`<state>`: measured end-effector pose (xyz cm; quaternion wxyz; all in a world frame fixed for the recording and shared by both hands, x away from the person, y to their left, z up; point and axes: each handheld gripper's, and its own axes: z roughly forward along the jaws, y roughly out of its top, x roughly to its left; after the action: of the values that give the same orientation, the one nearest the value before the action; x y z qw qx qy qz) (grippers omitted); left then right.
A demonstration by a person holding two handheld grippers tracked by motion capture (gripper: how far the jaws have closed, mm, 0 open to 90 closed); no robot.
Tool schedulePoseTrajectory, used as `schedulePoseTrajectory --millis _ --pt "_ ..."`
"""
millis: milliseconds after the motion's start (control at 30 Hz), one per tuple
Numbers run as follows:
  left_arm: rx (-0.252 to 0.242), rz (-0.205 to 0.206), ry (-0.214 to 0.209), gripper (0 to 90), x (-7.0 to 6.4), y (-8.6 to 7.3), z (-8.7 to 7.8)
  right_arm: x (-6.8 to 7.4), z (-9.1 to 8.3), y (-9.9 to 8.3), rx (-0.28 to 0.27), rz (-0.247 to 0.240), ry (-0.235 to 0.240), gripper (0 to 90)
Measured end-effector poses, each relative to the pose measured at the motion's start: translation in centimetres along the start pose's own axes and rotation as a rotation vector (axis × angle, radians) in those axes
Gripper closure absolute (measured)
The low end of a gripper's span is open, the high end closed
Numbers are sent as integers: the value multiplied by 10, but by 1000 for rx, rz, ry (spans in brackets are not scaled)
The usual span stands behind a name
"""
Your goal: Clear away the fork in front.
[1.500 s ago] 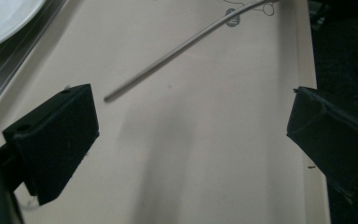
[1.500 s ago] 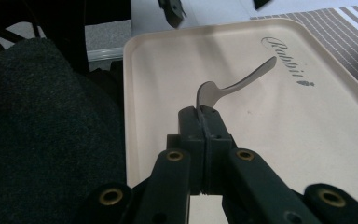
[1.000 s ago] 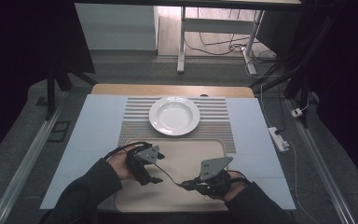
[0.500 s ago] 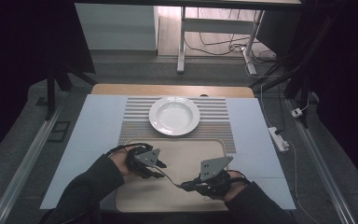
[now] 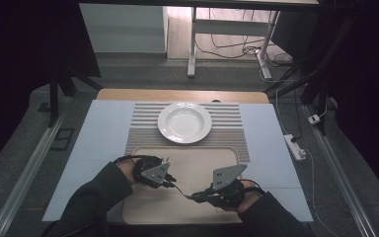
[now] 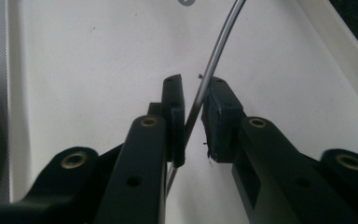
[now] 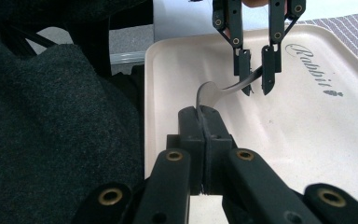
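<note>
The right gripper (image 7: 203, 112) has its jaws pressed tight on the bowl end of a metal spoon (image 7: 223, 89), holding it on edge just above the beige tray (image 7: 307, 140). That grip keeps the utensil off the tray surface, so its thin handle stands free for the other claw. Ahead of the right gripper, the handle runs up and away into the left gripper (image 6: 193, 109), whose jaws stand narrowly apart with the handle passing between the pads. One pad seems to touch the metal, the other is just beside it, so this claw is not clamped. Judging from that, the spoon is mid hand-over, and the left jaws bracket the handle so they can close without knocking it sideways.

In the high view both grippers hover over the near half of the tray, the spoon (image 5: 182, 190) bridging them. Beyond the left gripper, past the tray's far rim, a white plate (image 5: 184, 122) sits on a striped placemat (image 5: 227, 133), well apart from both claws, a likely place for the spoon to go.
</note>
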<state>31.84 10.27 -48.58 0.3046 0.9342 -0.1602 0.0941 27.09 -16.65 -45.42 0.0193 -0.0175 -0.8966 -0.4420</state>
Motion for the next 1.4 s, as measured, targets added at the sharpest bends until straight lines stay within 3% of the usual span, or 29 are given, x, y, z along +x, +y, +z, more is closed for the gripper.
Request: schedulePoseTrajectory --millis 133,233,367,600,800,967,1100,1200,1300,1400 --pt "19 53 -17 836 -4 0 1 -1 0 -1 2 0 -9 866" --pt "22 75 -25 864 -5 1 2 -3 -2 -1 -6 6 -42 826" --pt "22 56 -24 870 -3 1 -1 -5 -3 -1 -17 25 -71 703" --pt "61 -12 -31 870 0 1 -4 -7 -3 -1 -24 11 -184 419" --pt "101 -152 -23 869 3 3 -11 -9 -3 -2 -2 18 -259 256" --pt "121 -289 -14 869 3 4 -18 -13 -7 -4 3 39 -300 210" --pt "137 -441 -11 869 2 3 -20 -16 -10 -6 18 53 -326 193" --pt "144 -513 -4 869 1 3 -21 -17 -12 -7 23 66 -343 168" --pt "151 -559 9 869 -2 2 -24 -16 -14 -9 40 83 -377 145" --pt "159 -645 24 869 -4 0 -28 -16 -16 -10 52 93 -405 121"
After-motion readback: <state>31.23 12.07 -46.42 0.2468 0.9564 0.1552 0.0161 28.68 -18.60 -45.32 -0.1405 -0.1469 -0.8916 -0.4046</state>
